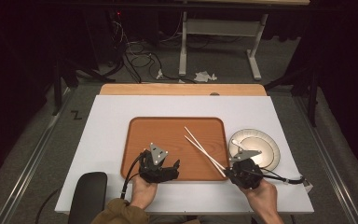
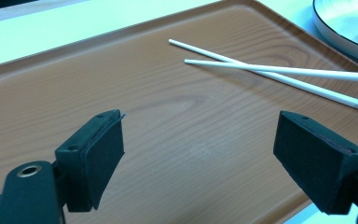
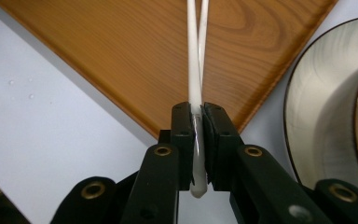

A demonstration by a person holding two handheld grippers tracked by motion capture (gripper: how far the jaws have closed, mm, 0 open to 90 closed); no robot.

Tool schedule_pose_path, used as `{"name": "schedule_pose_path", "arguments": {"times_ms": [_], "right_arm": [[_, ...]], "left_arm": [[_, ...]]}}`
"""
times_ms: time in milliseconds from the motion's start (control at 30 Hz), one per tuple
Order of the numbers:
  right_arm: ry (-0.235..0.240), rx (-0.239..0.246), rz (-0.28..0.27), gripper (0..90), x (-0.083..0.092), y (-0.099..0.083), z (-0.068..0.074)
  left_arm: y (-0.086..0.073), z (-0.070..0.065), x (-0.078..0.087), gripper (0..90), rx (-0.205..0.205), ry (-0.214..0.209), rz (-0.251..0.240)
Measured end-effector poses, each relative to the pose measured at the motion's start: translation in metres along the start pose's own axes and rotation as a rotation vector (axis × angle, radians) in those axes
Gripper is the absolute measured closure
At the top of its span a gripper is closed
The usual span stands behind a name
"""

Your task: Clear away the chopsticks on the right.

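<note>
Two white chopsticks (image 1: 204,150) slant over the right half of a wooden tray (image 1: 168,128), their tips toward the tray's middle. My right gripper (image 1: 235,171) holds their thick ends at the tray's near right corner; in the right gripper view the jaws are shut on the chopsticks (image 3: 195,70). My left gripper (image 1: 170,167) rests over the tray's near left part, open and holding nothing. In the left gripper view its two pads (image 2: 100,154) stand wide apart above the tray (image 2: 121,93), with the chopsticks (image 2: 270,70) crossing at the upper right.
A white plate (image 1: 263,140) with a small white item on it sits right of the tray, close behind my right gripper. A white mat (image 1: 107,121) covers the table. A dark pad (image 1: 89,193) lies at the near left edge.
</note>
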State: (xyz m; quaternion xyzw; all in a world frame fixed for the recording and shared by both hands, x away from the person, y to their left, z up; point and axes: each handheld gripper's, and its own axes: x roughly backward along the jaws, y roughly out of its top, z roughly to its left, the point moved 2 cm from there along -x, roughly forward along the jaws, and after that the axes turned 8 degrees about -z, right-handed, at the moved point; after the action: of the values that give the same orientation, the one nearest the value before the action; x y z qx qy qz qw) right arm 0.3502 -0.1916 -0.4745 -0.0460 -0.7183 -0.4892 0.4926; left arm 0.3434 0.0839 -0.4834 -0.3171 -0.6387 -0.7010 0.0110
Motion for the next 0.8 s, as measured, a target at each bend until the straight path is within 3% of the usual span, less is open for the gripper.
{"name": "schedule_pose_path", "arguments": {"times_ms": [400,800], "right_arm": [[0.026,0.005,0.044,83.7,-0.029,0.010,-0.001],[0.044,0.029,0.073,82.6,-0.043,0.014,-0.002]], "left_arm": [[-0.006,0.008,0.010,16.3,0.031,0.034,0.001],[-0.010,0.014,0.021,16.3,0.047,0.070,-0.008]]}}
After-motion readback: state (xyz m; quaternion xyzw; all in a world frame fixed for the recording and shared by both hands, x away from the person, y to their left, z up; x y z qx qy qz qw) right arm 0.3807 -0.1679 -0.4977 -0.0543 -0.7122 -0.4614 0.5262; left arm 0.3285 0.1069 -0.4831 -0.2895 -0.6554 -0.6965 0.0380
